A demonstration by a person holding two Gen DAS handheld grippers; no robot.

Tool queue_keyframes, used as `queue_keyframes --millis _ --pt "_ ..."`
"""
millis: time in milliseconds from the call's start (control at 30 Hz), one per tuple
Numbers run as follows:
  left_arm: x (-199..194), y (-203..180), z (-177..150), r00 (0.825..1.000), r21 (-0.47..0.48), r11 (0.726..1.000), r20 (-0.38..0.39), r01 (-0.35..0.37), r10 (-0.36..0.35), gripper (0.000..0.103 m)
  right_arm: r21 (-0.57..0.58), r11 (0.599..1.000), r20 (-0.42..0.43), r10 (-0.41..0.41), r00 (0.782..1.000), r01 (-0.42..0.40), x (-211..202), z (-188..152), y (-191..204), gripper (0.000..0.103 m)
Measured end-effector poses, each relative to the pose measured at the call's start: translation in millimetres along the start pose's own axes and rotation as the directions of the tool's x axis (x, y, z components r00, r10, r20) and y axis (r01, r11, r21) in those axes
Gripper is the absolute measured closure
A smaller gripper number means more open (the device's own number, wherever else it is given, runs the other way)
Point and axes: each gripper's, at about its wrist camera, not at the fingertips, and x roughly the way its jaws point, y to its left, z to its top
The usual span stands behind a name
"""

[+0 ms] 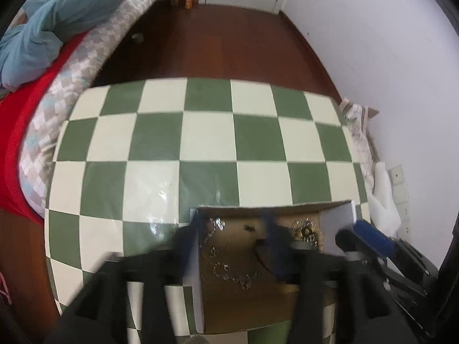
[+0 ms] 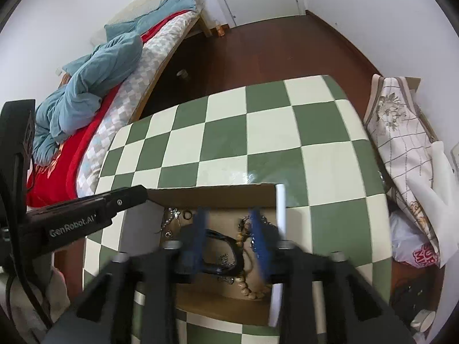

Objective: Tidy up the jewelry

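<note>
An open cardboard box (image 1: 275, 207) with white side walls sits at the near edge of a green-and-white checkered table (image 1: 200, 132). Inside lie a silver chain bracelet (image 1: 235, 273), a silver necklace (image 1: 210, 239) and a gold flower piece (image 1: 305, 230). My left gripper (image 1: 233, 235) is open above the box, empty. In the right wrist view the box (image 2: 218, 189) holds a wooden bead bracelet (image 2: 246, 283), a black ring-shaped band (image 2: 229, 253) and silver chains (image 2: 172, 220). My right gripper (image 2: 229, 230) is open just above the black band, blurred; its jaws stand apart.
A bed with blue bedding (image 2: 94, 80) and a red sheet stands left of the table. A floral fabric bag (image 2: 401, 132) and plastic bags lean at the table's right. The other gripper's body (image 2: 86, 215) reaches in from the left. Dark wood floor lies beyond.
</note>
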Motion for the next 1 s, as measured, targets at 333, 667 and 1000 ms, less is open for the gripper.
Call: queue_keyframes --millis 333,667,1000 --pt "-37.7 16.3 -25.4 0.958 0.007 0.967 0.138 -0.255 0.252 0.000 -0.034 0.971 -0.055 -0.239 0.969 0.238 -23.8 -15.7 -2.9 0.004" --pt "-55.7 20.5 -79.6 0.954 -0.019 0.962 0.119 -0.273 0.274 0.000 -0.075 0.949 -0.126 -0.315 0.941 0.307 -30.8 -51.6 9.3 0.000" --pt "-128.9 3.0 -115.6 0.956 -0.014 0.974 0.186 -0.227 0.226 0.000 -0.060 0.946 -0.052 -0.321 0.946 0.318 -102.1 -79.9 25.6 0.000"
